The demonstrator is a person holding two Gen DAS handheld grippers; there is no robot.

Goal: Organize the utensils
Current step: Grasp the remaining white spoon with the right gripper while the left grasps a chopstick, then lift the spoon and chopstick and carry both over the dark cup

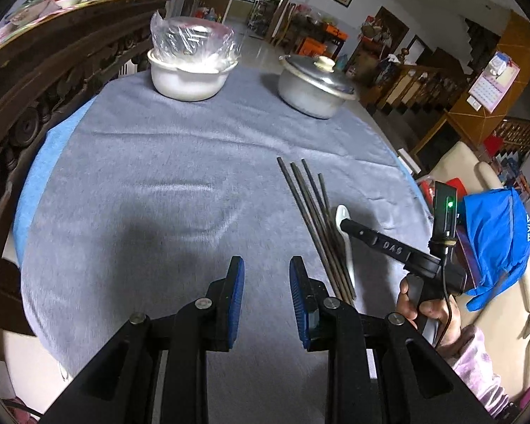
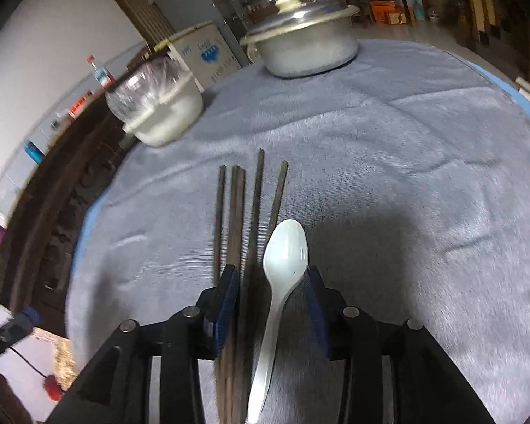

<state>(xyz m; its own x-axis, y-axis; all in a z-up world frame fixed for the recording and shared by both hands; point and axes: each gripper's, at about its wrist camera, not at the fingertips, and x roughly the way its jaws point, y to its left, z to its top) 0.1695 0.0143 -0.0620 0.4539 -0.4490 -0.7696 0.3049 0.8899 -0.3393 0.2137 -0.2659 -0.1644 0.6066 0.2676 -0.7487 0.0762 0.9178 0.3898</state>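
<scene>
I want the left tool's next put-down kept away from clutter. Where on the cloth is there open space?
The widest bare patch of grey cloth lies ahead of the left tool, bordered by the white plastic-wrapped bowl, the lidded metal pot and the dark chopsticks. It is crowded by the right tool, around the chopsticks and white spoon.

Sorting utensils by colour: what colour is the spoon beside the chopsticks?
The spoon is white, seen best in the right wrist view, between the right gripper's fingers.
</scene>
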